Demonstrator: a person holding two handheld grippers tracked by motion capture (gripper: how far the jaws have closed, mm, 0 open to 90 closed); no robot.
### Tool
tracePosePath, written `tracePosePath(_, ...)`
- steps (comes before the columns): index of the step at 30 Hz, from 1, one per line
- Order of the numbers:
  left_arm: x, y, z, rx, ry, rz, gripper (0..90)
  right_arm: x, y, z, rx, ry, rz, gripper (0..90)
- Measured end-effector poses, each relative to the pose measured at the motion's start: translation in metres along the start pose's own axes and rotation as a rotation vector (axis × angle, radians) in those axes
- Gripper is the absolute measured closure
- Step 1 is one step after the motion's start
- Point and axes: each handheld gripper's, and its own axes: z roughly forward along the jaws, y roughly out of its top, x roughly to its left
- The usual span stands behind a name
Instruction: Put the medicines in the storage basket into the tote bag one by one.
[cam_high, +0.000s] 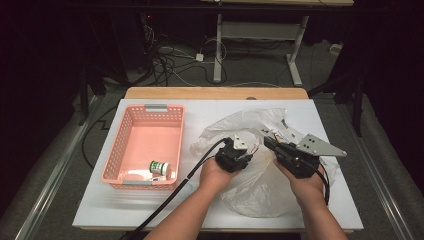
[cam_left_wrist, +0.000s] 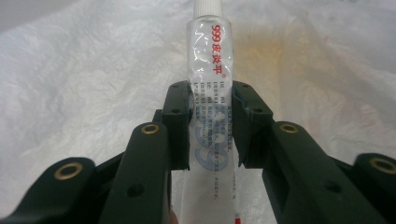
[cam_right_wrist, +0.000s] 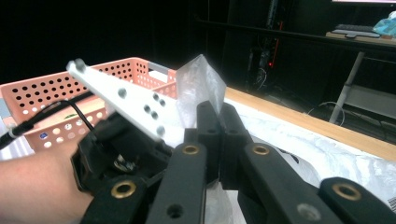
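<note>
the left gripper (cam_left_wrist: 211, 135) has its jaws clamped on a clear ointment tube (cam_left_wrist: 211, 84) with red print and a white cap, and that tube sits over the plastic bag (cam_high: 260, 190), just right of the pink basket (cam_high: 145, 145). the right gripper (cam_right_wrist: 217, 116) has its jaws pressed together on a pinch of the bag's film, holding it raised, on the far side of the left gripper from the basket. the likely trouble, as i judge it: the tube is soft and smooth, gripped partway along its body, so a squeeze too hard could crease it or force ointment toward the cap, and a squeeze too light could let it slide down between the pads on the way to the basket. the thin film could also tear or slip from the right jaws, letting the bag sag and catch the tube. the left gripper's trailing cable (cam_high: 170, 197) runs close past the basket's near right corner and might snag it. counted: one basket, one bag, one tube, two grippers, and one small green-and-white container (cam_high: 160, 167) lying in the basket's near right corner; whether more lies in the bag i cannot tell.
</note>
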Motion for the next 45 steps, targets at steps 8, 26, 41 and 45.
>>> tracePosePath(8, 0.002, -0.002, 0.007, -0.019, -0.028, -0.038, 61.5, 0.000, -0.001, 0.000, 0.003, 0.001, 0.000, 90.0)
tracePosePath(26, -0.007, -0.040, -0.049, -0.062, -0.182, -0.076, 37.0, 0.002, -0.002, -0.002, 0.012, 0.003, -0.007, 90.0)
tracePosePath(41, 0.000, -0.062, -0.116, -0.114, -0.130, -0.084, 12.9, 0.004, -0.001, -0.005, 0.007, -0.008, -0.011, 90.0)
tracePosePath(45, 0.002, -0.066, -0.130, -0.120, -0.118, -0.088, 4.2, 0.004, -0.001, -0.004, 0.009, -0.010, -0.014, 90.0)
